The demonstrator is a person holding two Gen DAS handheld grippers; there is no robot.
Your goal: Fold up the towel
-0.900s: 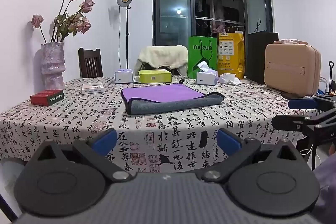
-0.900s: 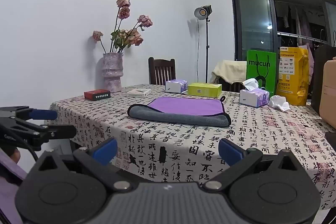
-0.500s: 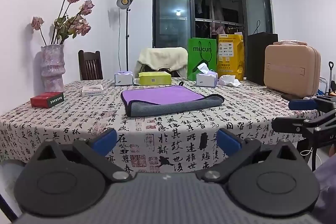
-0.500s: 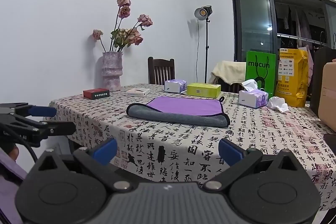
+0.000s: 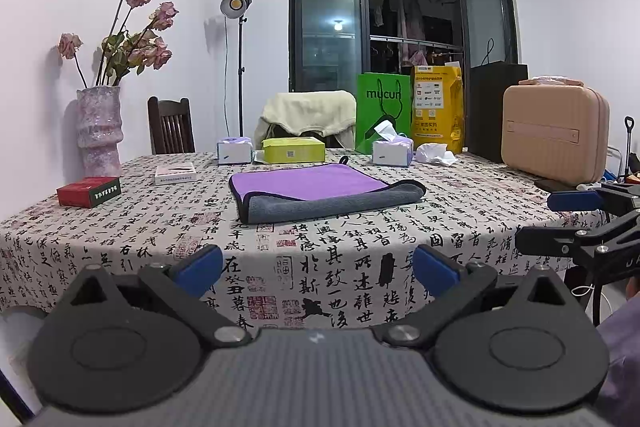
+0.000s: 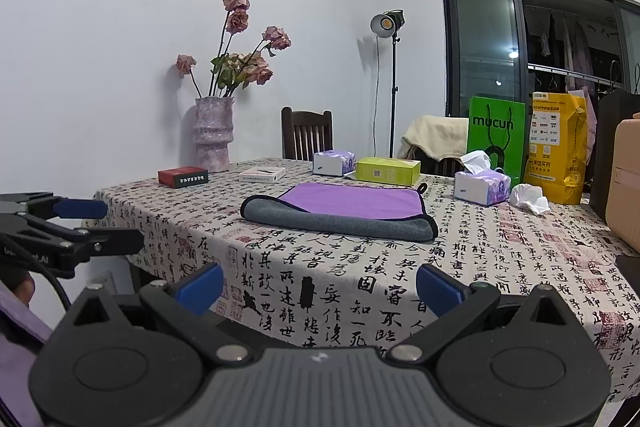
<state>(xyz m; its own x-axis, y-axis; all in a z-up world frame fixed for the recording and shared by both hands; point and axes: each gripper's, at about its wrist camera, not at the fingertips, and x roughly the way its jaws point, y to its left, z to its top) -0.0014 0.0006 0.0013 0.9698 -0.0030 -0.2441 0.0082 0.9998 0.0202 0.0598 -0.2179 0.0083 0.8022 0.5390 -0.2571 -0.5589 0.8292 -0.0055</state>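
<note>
A purple and grey towel (image 5: 320, 193) lies folded on the patterned tablecloth (image 5: 360, 251), grey side rolled over along its near edge. It also shows in the right wrist view (image 6: 348, 209). My left gripper (image 5: 318, 267) is open and empty, held in front of the table's near edge, well short of the towel. My right gripper (image 6: 320, 285) is open and empty, also off the table's near edge. Each gripper shows in the other's view: the right gripper (image 5: 560, 223) at the right side, the left gripper (image 6: 104, 227) at the left.
On the table stand a vase of dried roses (image 5: 100, 131), a red box (image 5: 89, 191), a white box (image 5: 175, 173), two tissue boxes (image 5: 392, 151), a yellow-green box (image 5: 294, 150), a crumpled tissue (image 5: 434, 153) and a beige case (image 5: 554, 135). Chairs and bags stand behind.
Both grippers have pulled back and dropped slightly, so the table and towel sit a little higher and farther in both views. The towel has not moved.
</note>
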